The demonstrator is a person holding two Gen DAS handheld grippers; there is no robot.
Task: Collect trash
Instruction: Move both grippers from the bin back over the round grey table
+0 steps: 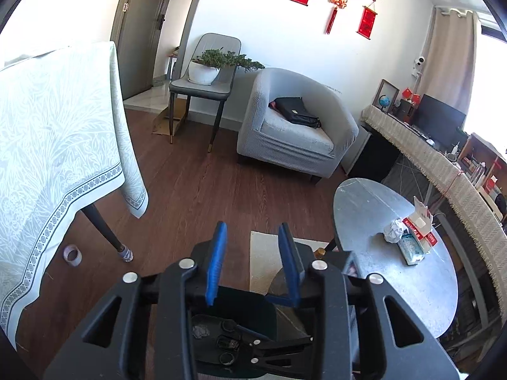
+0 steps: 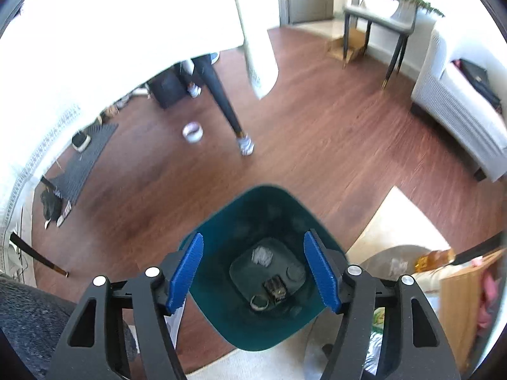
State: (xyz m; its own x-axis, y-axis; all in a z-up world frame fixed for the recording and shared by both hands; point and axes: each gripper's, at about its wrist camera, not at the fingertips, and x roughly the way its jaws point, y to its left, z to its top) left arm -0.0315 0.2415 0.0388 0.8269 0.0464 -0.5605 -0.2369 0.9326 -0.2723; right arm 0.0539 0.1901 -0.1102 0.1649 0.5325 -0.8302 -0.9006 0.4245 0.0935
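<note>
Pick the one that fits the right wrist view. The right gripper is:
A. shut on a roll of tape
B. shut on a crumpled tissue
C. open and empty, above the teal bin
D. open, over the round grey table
C: the right gripper has its blue fingers spread wide with nothing between them, and the open teal bin lies right below, a crumpled paper wad at its bottom.

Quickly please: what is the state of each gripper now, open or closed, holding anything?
Left gripper: open, holding nothing.
Right gripper: open, empty, above the green bin.
</note>
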